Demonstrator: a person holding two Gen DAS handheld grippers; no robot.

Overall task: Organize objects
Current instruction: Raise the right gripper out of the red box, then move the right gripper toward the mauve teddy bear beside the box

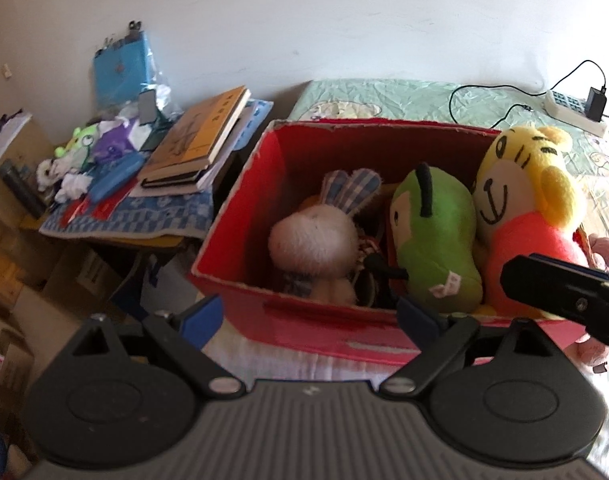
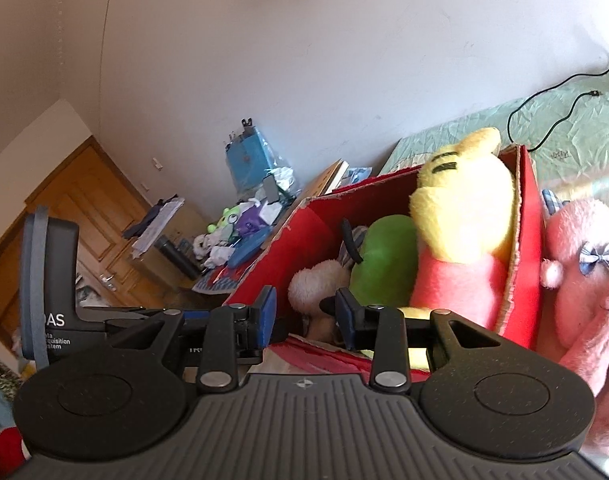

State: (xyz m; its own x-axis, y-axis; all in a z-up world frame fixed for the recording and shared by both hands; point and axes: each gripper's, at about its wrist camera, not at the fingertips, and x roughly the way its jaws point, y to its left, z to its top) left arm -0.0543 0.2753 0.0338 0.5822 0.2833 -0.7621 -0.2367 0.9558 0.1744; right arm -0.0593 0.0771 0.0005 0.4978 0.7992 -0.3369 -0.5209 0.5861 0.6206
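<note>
Right wrist only: pink plush (image 2: 580,280), beside red box (image 2: 526,240).

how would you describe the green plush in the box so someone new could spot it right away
Find the red cardboard box on the bed. Three plush toys sit inside it, and the green plush is the middle one, between a white bunny and a yellow tiger in a pink shirt. It alone is bright green, with black antennae.

Box (image 1: 240,200) left half — open above bunny (image 1: 312,244) | right half — blocked by pear (image 1: 436,232), tiger (image 1: 520,200) | outside right wall — pink plush (image 2: 580,280).
</note>
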